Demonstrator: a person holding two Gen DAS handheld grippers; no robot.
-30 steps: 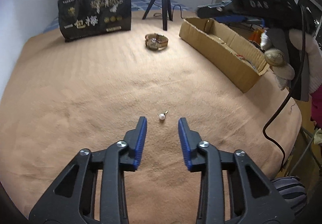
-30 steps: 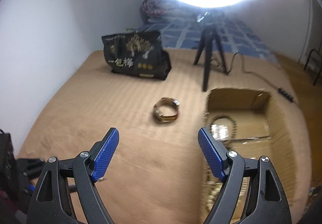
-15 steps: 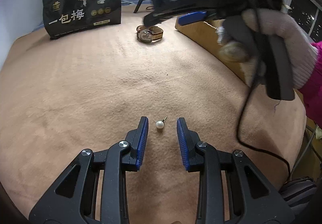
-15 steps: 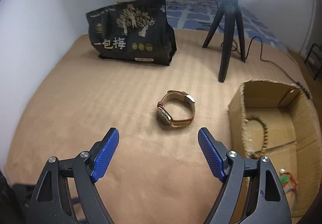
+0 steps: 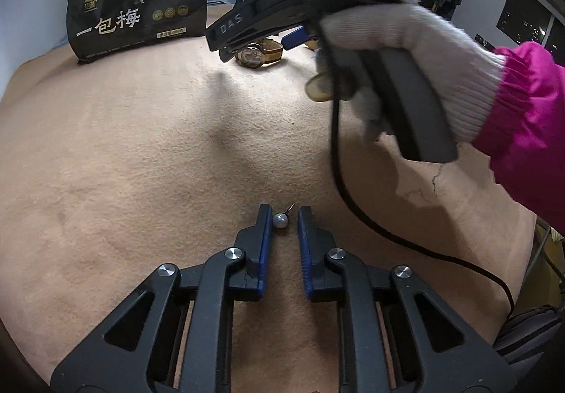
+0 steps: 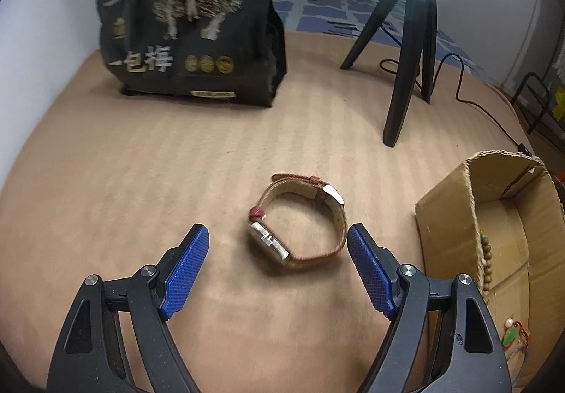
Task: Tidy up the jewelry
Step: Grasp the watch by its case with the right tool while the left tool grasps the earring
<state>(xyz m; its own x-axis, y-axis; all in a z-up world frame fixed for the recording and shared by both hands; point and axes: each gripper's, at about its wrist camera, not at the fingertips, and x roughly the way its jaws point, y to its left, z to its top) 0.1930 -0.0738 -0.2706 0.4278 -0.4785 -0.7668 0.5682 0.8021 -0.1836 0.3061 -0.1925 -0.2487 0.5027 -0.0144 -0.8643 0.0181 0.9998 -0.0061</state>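
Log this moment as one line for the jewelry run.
left tool: open, straddling pearl earring | right tool: open, over watch | cardboard box: beads inside

The left gripper (image 5: 285, 216) has two black plastic arms with triangle-shaped holes, and silver round screws (image 5: 233, 253) sit at the joints. Its fingers (image 5: 265, 244) carry blue pads with fine ribs. The right gripper (image 6: 278, 264) is built the same way, with blue pads (image 6: 185, 273) in a small diamond pattern. From the left wrist camera its black body shows white letters "DAS" (image 5: 231, 23). A thin black cable (image 5: 353, 202) hangs from it. The hand (image 5: 399, 50) on its dark grey handle (image 5: 409, 103) wears a white knitted glove, and the sleeve (image 5: 529, 124) is bright pink with a gathered cuff.
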